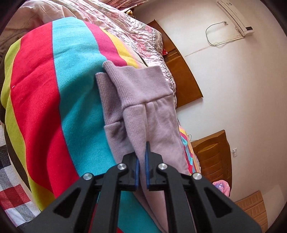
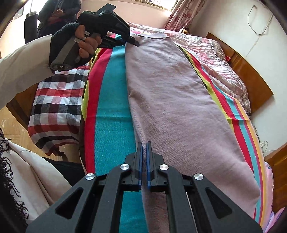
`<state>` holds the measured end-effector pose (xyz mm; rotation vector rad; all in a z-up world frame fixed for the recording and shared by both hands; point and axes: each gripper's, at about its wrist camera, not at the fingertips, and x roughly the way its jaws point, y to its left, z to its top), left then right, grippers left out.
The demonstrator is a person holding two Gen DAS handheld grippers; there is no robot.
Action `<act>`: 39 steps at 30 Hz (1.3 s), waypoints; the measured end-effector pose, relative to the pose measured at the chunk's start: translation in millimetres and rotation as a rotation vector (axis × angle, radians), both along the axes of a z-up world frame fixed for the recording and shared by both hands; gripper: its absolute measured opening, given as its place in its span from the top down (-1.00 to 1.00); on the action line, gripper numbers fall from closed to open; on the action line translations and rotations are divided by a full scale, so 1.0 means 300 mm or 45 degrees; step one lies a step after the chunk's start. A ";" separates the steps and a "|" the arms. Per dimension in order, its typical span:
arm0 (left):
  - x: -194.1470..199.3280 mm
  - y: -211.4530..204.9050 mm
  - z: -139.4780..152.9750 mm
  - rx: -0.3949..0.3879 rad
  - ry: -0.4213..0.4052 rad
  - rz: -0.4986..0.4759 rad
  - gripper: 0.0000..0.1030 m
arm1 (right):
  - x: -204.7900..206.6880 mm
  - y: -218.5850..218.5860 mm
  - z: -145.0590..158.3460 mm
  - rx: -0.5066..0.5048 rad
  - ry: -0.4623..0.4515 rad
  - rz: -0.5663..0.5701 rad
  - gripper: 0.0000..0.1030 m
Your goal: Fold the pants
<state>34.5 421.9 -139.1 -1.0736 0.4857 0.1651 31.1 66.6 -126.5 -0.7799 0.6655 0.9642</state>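
Observation:
Lilac sweatpants (image 2: pixel 170 100) lie lengthwise on a striped blanket (image 2: pixel 111 111) on the bed. In the left wrist view my left gripper (image 1: pixel 142 154) is shut on the pants (image 1: pixel 148 114) just below the ribbed cuffs (image 1: pixel 136 84), with cloth pinched between the blue pads. In the right wrist view my right gripper (image 2: pixel 144 148) is shut on the near left edge of the pants. The left gripper also shows in the right wrist view (image 2: pixel 132 42), held in a hand at the far end of the pants.
A checked quilt (image 2: pixel 57 107) lies left of the blanket. A floral quilt (image 2: pixel 215 53) is bunched along the wooden headboard (image 2: pixel 251 75). A wooden nightstand (image 1: pixel 211 154) stands by the white wall. A person (image 2: pixel 57 16) stands at the back.

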 end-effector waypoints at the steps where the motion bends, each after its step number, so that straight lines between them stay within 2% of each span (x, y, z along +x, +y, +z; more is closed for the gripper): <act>1: -0.011 -0.012 -0.003 0.037 0.022 0.001 0.90 | 0.004 -0.002 -0.011 -0.004 0.005 0.001 0.93; 4: -0.007 -0.015 -0.027 0.040 0.036 -0.007 0.82 | 0.024 -0.013 -0.014 0.043 0.058 -0.025 0.92; 5: -0.003 -0.006 -0.020 0.032 0.031 -0.017 0.70 | 0.021 -0.009 -0.012 0.029 0.050 -0.018 0.92; 6: -0.001 0.002 -0.008 0.033 0.027 -0.028 0.33 | 0.016 -0.003 -0.012 0.009 0.034 -0.005 0.91; 7: -0.001 0.009 0.011 0.044 0.024 -0.018 0.20 | 0.012 0.003 -0.014 -0.003 0.026 0.001 0.88; 8: 0.002 0.017 0.028 0.068 0.047 0.006 0.18 | 0.009 0.006 -0.014 -0.002 0.028 -0.002 0.85; 10: 0.002 0.029 0.038 0.069 0.121 0.022 0.18 | 0.003 0.006 -0.021 0.013 0.052 0.001 0.64; 11: -0.014 0.031 0.037 0.060 0.214 0.092 0.14 | -0.005 0.002 -0.021 0.021 0.060 0.006 0.58; 12: -0.042 0.022 0.044 0.069 0.324 0.180 -0.09 | -0.015 -0.008 -0.012 0.034 0.093 0.008 0.49; 13: -0.082 -0.001 0.068 0.110 0.347 0.228 -0.12 | -0.023 -0.031 0.012 0.086 0.167 0.021 0.47; 14: -0.105 -0.046 0.105 0.189 0.327 0.219 -0.13 | -0.029 -0.069 0.045 0.174 0.259 0.052 0.49; 15: -0.111 -0.107 0.144 0.287 0.330 0.172 -0.16 | -0.033 -0.113 0.078 0.253 0.318 0.062 0.48; 17: -0.091 -0.272 0.208 0.441 0.308 -0.030 -0.28 | -0.031 -0.208 0.131 0.325 0.298 -0.026 0.37; 19: -0.050 -0.477 0.252 0.576 0.229 -0.289 -0.43 | -0.019 -0.312 0.156 0.351 0.230 -0.170 -0.04; 20: -0.031 -0.586 0.257 0.662 0.215 -0.386 -0.56 | -0.011 -0.364 0.155 0.354 0.201 -0.248 -0.13; 22: 0.004 -0.777 0.226 0.795 0.216 -0.589 -0.63 | 0.000 -0.459 0.127 0.321 0.185 -0.395 -0.20; 24: 0.058 -0.923 0.152 0.931 0.297 -0.749 -0.64 | 0.005 -0.548 0.069 0.250 0.224 -0.523 -0.20; 26: 0.100 -1.000 0.063 1.037 0.433 -0.810 -0.71 | 0.009 -0.645 -0.009 0.174 0.316 -0.648 -0.20; 27: 0.095 -1.034 0.056 1.129 0.424 -0.806 -0.79 | -0.009 -0.697 -0.026 0.186 0.333 -0.670 -0.23; 29: 0.111 -1.050 0.047 1.167 0.470 -0.811 -0.81 | -0.054 -0.814 0.000 0.305 0.402 -0.672 -0.24; 30: 0.114 -1.055 0.060 1.138 0.470 -0.816 -0.81 | -0.072 -0.878 0.022 0.363 0.405 -0.714 -0.25; 32: 0.102 -1.093 0.108 1.120 0.408 -0.840 -0.81 | -0.087 -1.006 0.062 0.459 0.367 -0.854 -0.36; 34: 0.102 -1.183 0.148 1.182 0.351 -0.910 -0.81 | -0.085 -1.116 0.086 0.523 0.307 -0.967 -0.43; 36: 0.136 -1.291 0.154 1.213 0.310 -1.014 -0.81 | -0.055 -1.196 0.068 0.449 0.258 -1.102 -0.51; 38: 0.173 -1.394 0.133 1.238 0.319 -1.099 -0.81 | -0.017 -1.257 -0.006 0.278 0.293 -1.195 -0.51; 39: 0.187 -1.441 0.117 1.260 0.327 -1.144 -0.81 | -0.007 -1.295 -0.041 0.250 0.332 -1.197 -0.53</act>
